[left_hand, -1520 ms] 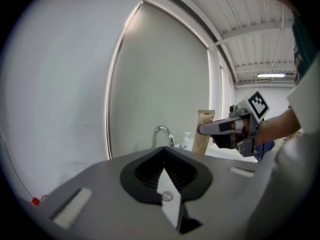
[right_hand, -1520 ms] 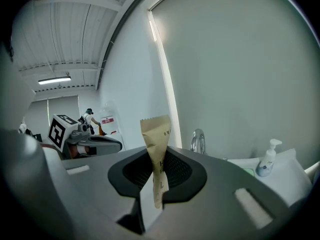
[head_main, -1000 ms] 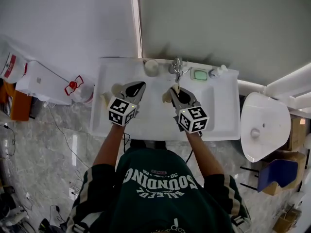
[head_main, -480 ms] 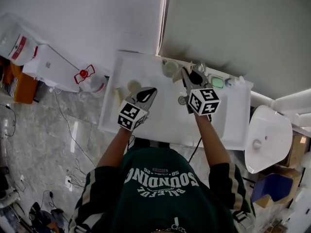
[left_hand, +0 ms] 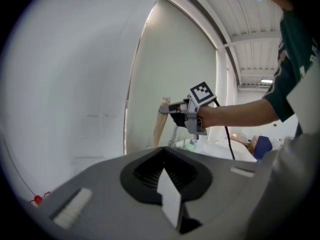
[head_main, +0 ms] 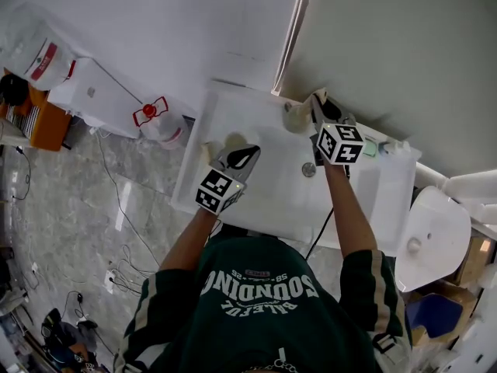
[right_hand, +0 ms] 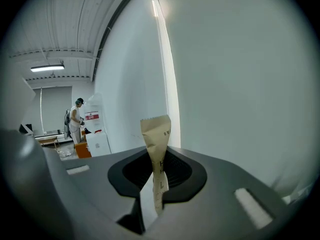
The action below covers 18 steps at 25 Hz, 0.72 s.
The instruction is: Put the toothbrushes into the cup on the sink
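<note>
- The right gripper [right_hand: 150, 194] is clenched on a brown paper-wrapped toothbrush [right_hand: 156, 139], pinching its lower end while the rest stands up out of the jaws
- In the head view that packet is up at the sink's [head_main: 256, 208] back edge, just beside the cup [head_main: 295, 118]; whether it is over the cup's mouth, I can't tell
- The left gripper [left_hand: 167, 189] has its jaws closed together with nothing between them, and it hovers over the sink's left side
- A pale thing [head_main: 216, 144] lies by the left edge near its tips; possibly another toothbrush, but it's too small to tell
- Step in hand, by my reading: carrying this toothbrush to the cup
- Next calls for lining up above the rim, tipping the packet end-down, then letting go
</note>
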Motion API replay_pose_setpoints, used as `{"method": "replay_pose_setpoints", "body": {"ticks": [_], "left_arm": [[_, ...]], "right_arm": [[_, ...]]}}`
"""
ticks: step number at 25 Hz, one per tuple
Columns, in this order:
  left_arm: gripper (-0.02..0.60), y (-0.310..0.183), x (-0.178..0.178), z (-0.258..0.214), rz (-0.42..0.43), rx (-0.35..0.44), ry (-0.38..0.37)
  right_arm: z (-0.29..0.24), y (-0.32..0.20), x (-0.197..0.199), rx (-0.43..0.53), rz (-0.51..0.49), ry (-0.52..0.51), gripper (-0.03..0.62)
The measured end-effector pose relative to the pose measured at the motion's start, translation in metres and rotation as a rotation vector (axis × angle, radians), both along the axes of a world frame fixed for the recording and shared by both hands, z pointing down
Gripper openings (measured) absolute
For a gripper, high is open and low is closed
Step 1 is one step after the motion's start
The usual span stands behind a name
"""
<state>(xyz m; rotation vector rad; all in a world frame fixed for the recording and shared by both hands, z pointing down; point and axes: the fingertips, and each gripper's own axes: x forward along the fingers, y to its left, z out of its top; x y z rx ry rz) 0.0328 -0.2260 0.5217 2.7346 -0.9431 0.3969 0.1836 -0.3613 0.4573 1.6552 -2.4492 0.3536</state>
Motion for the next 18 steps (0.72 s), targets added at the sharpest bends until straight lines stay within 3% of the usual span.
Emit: {"method": "replay_pose_setpoints", "body": {"ticks": [18], "left_arm": [[0.049, -0.029, -0.025, 0.022, -0.039, -0.061, 0.000]], "right_arm": [[0.111, -0.036, -0.004, -0.230, 0.043, 0.025, 0.046]]}}
